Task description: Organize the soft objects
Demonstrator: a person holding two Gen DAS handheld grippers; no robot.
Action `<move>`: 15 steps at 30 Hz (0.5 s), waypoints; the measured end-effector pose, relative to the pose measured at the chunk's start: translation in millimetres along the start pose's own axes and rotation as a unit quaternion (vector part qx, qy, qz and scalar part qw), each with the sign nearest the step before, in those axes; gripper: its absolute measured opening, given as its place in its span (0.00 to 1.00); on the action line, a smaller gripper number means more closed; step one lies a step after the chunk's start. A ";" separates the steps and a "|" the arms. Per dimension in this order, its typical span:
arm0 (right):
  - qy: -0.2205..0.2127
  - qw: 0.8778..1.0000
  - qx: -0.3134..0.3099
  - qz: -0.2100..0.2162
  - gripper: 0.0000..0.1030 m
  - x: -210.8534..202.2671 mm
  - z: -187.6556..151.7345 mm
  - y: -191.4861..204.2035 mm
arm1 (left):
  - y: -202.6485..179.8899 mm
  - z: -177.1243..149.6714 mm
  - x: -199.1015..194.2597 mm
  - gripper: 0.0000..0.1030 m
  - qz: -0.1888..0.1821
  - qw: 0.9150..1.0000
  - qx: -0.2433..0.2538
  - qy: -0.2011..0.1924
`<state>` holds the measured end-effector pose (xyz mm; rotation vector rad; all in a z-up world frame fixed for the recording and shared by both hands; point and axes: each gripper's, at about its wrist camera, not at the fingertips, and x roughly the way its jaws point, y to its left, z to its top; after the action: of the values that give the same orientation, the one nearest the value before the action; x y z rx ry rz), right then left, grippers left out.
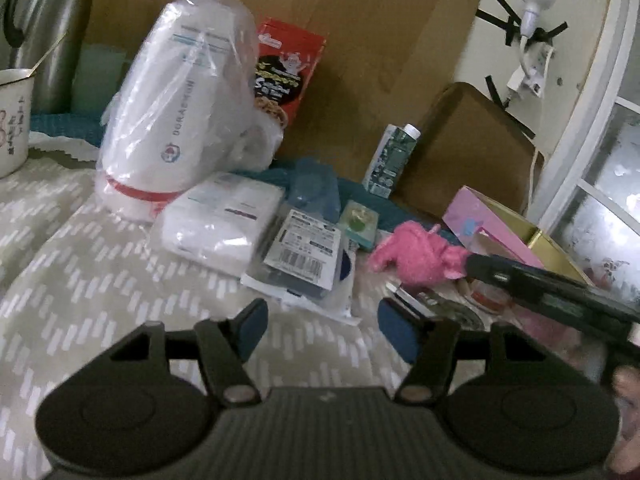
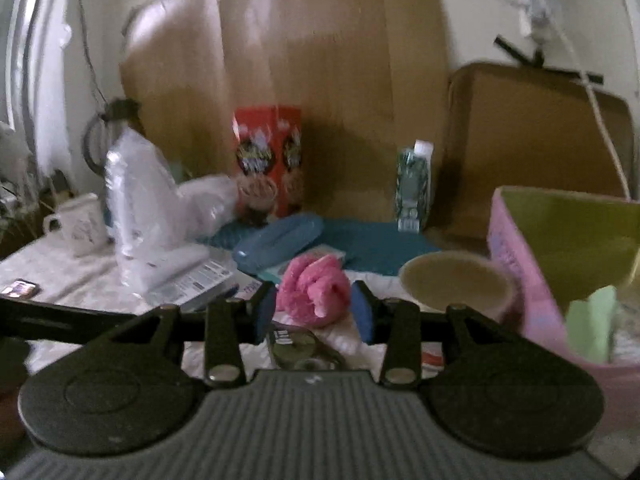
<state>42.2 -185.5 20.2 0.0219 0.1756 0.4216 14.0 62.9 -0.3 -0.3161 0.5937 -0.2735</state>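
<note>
I see the pink plush toy [image 1: 416, 254] lying on the bench [image 1: 80, 264] right of centre in the left wrist view, its long axis running roughly left to right across the frame, one floppy end pointing left. In the right wrist view the toy [image 2: 314, 290] sits just beyond my right gripper [image 2: 314, 312], whose jaws are spread with nothing pressed between them. My left gripper [image 1: 322, 328] is spread too, over bare cloth. Crowding the toy: a labelled packet [image 1: 304, 252] to its left, a pink box [image 2: 532, 280] to its right, a bowl [image 2: 456, 280] beside that, and a round tin [image 2: 296, 346] below it.
</note>
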 end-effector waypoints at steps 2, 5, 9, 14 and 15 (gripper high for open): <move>0.018 1.000 0.007 -0.007 0.42 17.5 1.4 -2.5 | 1.0 0.0 -2.2 0.61 -0.009 1.000 0.003 -0.004; 0.042 0.999 0.033 0.012 0.05 33.4 3.4 -8.8 | -0.6 -0.3 -4.1 0.64 -0.019 1.000 -0.006 -0.011; 0.004 0.999 0.012 0.032 0.05 -6.0 1.4 9.8 | 9.3 -0.6 -12.2 0.64 -0.055 0.998 -0.036 -0.008; -0.011 0.995 -0.022 0.095 0.05 -73.5 -27.0 30.0 | 13.2 -9.7 -21.1 0.69 -0.184 0.976 -0.108 0.033; 0.000 0.994 -0.023 0.106 0.05 -81.0 -35.7 32.1 | 8.0 -11.0 -22.9 0.69 -0.192 0.975 -0.103 0.035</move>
<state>-49.7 -189.9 0.2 -0.0040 0.1639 0.6381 -9.3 75.7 -0.4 -0.6260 0.6301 -0.5992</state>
